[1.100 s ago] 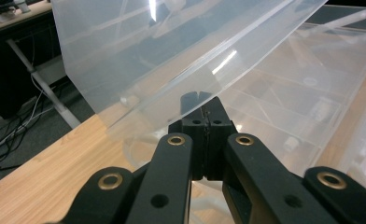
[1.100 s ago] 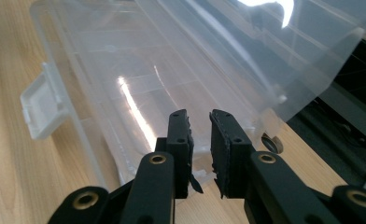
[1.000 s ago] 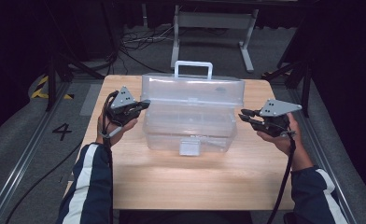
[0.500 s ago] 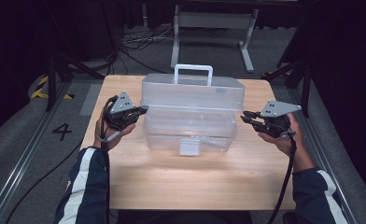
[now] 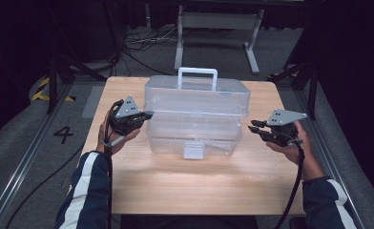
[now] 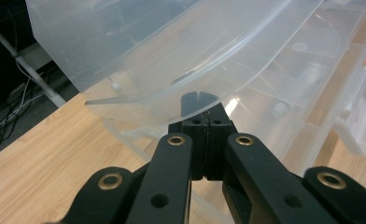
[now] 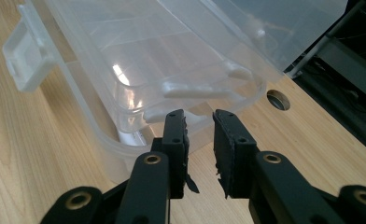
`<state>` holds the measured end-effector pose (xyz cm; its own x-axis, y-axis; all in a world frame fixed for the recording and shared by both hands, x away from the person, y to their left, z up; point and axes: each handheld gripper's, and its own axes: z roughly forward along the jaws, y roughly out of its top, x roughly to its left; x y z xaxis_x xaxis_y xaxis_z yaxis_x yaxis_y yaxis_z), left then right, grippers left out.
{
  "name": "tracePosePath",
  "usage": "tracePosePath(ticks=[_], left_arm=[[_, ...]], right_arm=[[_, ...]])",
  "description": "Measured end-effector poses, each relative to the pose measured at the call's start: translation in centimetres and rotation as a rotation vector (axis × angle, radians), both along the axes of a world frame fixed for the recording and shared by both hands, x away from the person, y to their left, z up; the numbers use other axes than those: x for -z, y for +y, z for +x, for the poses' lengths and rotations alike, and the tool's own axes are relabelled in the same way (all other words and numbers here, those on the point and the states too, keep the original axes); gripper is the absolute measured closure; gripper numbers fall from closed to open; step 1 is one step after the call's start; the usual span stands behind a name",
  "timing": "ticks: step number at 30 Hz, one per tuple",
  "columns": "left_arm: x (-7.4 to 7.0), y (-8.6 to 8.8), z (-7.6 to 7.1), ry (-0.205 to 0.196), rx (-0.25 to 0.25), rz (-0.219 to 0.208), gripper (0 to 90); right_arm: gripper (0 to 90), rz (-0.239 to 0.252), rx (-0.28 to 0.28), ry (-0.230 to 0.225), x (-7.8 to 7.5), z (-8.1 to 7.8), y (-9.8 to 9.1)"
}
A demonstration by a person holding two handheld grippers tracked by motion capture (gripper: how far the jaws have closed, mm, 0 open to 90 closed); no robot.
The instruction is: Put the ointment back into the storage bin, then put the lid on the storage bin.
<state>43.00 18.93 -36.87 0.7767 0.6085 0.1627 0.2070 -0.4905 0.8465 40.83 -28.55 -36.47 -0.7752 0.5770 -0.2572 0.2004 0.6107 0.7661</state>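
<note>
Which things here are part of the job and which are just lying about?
In the job:
- clear plastic box
- its lid
- left gripper, shut, under the lid's edge
- right gripper, jaws just opening, nothing between them

Lying about:
- metal stand
- floor cables

The lid [image 5: 197,95] of the clear plastic box [image 5: 194,138] now stands higher at its near edge than a second ago, so the gap between that edge and the base has widened, mostly at the left end. The left claw [image 5: 144,116], pressed closed with its tips under the lid's left rim, has come up slightly with it. The right claw [image 5: 253,130] has just been opening: its jaws stand a little further apart than before, with nothing between them, and its tips sit just clear of the box's right end.
</note>
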Motion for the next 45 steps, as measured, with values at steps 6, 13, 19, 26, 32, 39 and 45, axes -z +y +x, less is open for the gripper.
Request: tracePosePath(ticks=[6,13,19,26,32,39,45], left_arm=[[0.0,0.0,-0.1,0.001,0.012,0.021,90.0],[0.1,0.0,-0.2,0.003,0.013,0.029,90.0],[0.4,0.2,-0.6,0.007,0.018,0.040,90.0],[0.3,0.1,-1.1,0.006,0.017,0.049,90.0],[0.4,0.2,-1.5,0.009,0.017,0.078,90.0],[0.9,0.5,-1.8,0.027,0.016,0.084,90.0],[1.2,0.7,-1.9,0.038,0.018,0.102,90.0]], right_arm=[[74.3,-0.012,0.009,0.012,0.5,-0.3,-0.3],[73.7,-0.019,0.007,0.028,1.1,-0.5,-0.4],[73.5,-0.022,0.007,0.036,1.3,-0.5,-0.4],[73.0,-0.030,0.001,0.042,1.6,-0.6,-0.2],[72.8,-0.035,-0.007,0.046,1.7,-0.8,-0.2],[72.8,-0.036,-0.008,0.050,1.9,-0.8,-0.3],[72.7,-0.038,-0.012,0.054,2.0,-0.8,-0.2]])
